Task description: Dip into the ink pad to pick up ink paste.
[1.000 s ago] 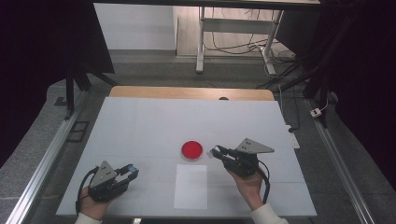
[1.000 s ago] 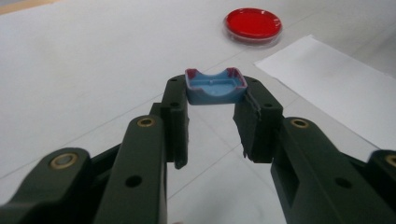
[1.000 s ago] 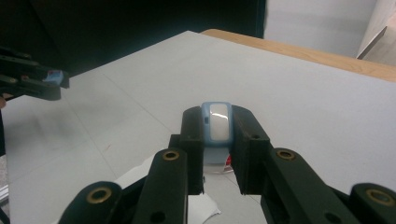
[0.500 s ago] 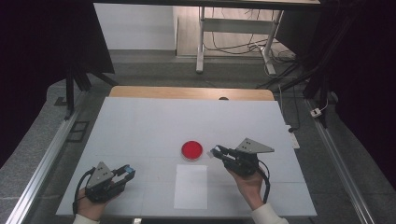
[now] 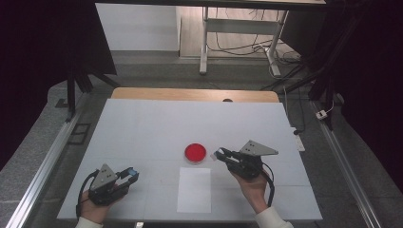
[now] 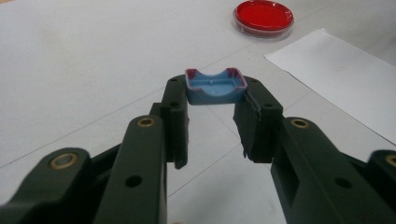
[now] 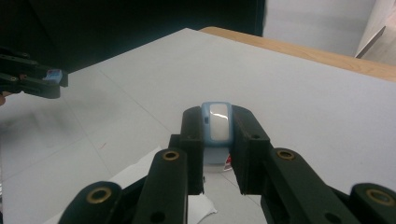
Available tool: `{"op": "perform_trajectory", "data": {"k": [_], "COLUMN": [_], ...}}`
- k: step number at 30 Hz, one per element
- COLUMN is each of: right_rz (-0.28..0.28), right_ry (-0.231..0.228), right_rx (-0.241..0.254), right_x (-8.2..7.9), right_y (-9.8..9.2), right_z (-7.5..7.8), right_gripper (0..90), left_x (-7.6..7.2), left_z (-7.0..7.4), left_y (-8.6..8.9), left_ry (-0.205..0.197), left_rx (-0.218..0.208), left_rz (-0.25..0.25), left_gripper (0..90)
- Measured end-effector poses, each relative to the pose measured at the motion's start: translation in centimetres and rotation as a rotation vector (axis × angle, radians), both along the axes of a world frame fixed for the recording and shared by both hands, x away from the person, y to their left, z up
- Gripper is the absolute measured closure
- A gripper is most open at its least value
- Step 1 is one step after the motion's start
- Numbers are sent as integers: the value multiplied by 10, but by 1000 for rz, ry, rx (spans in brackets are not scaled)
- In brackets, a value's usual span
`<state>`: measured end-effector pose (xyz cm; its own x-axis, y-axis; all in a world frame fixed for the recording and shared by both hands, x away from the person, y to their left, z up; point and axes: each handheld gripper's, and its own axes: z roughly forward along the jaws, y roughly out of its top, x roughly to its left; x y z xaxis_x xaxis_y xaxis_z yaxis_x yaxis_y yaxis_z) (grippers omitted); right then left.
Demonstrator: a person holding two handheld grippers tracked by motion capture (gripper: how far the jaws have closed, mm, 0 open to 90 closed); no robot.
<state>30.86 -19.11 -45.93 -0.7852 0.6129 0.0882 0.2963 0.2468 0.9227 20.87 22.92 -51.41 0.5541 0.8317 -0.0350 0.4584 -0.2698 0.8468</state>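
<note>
Left tongs (image 6: 212, 119) pinch blue plastic cap (image 6: 215, 86); right tongs (image 7: 215, 140) clamp glossy pale-blue body (image 7: 216, 122).

The worktop (image 5: 157, 128) looks matt white, edged in pale wood. Ahead of the left gripper (image 6: 215, 100), matt black plastic with brass-coloured rivets, lie a glossy red dish (image 6: 264, 16) and smooth white paper (image 6: 341, 74); it clamps a glossy blue plastic piece (image 6: 215, 87)

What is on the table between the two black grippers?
A white sheet of paper lies between the left gripper and the right gripper, seen in the high view.
</note>
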Motion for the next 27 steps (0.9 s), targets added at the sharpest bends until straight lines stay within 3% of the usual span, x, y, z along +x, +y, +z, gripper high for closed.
{"op": "perform_trajectory", "data": {"k": [27], "right_rz": [3], "right_ry": [-9], "right_rx": [-42], "right_x": [11], "right_y": [7], "right_z": [0], "right_gripper": [755], "left_x": [3], "left_z": [-2], "left_y": [-3], "left_ry": [7], "left_rx": [12], "left_rz": [-17], "left_gripper": [657]}}
